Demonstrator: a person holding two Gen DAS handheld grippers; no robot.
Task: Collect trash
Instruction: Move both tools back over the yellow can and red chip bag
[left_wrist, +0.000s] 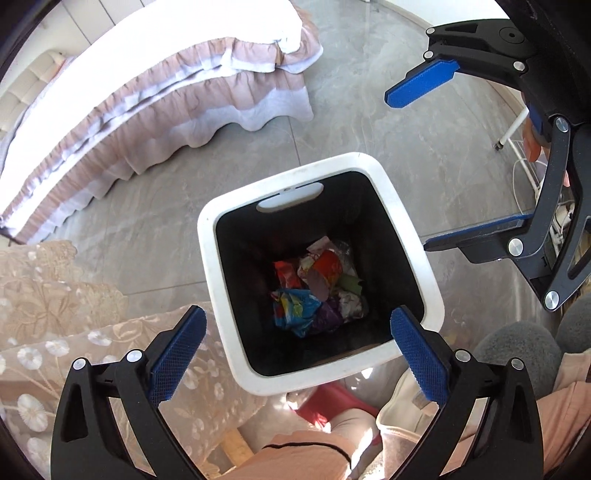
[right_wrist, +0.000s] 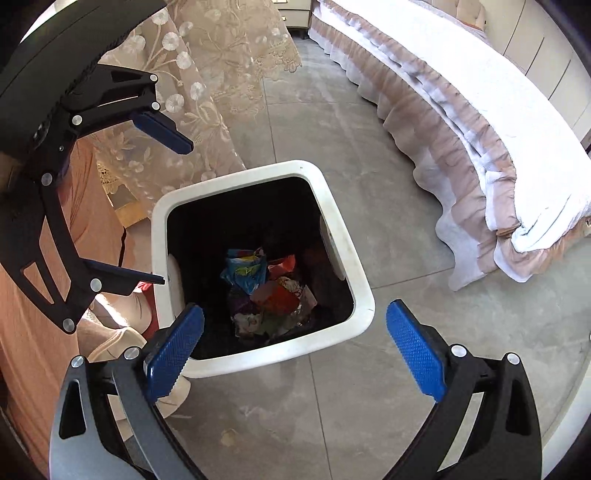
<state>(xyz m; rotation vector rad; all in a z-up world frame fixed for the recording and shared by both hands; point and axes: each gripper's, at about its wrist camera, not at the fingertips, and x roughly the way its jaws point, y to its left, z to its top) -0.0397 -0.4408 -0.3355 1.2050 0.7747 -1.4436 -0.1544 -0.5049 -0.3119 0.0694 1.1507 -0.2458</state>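
We hold the left gripper (left_wrist: 297, 343) over the near rim of the white trash bin (left_wrist: 399, 206), its blue pads spread wide with nothing between them, and it points steeply down into the bin's black interior. The crumpled wrappers (left_wrist: 317, 288) lie in a heap at the bottom, below and just ahead of this gripper, a blue one toward the near side and a red one toward the far side; the heap has no clear long axis that we can make out. To the right, our right gripper (right_wrist: 295, 347) hangs beside the bin's right rim, likewise gaping and empty, also tilted downward, with the wrappers ahead of it and slightly to its left. Both grippers stand about equally close to the opening; we judge the left one slightly better centred over the trash. The bin stands on the grey tiled floor (right_wrist: 388, 184) between the lace cloth (right_wrist: 207, 74) and the bed (right_wrist: 461, 92).
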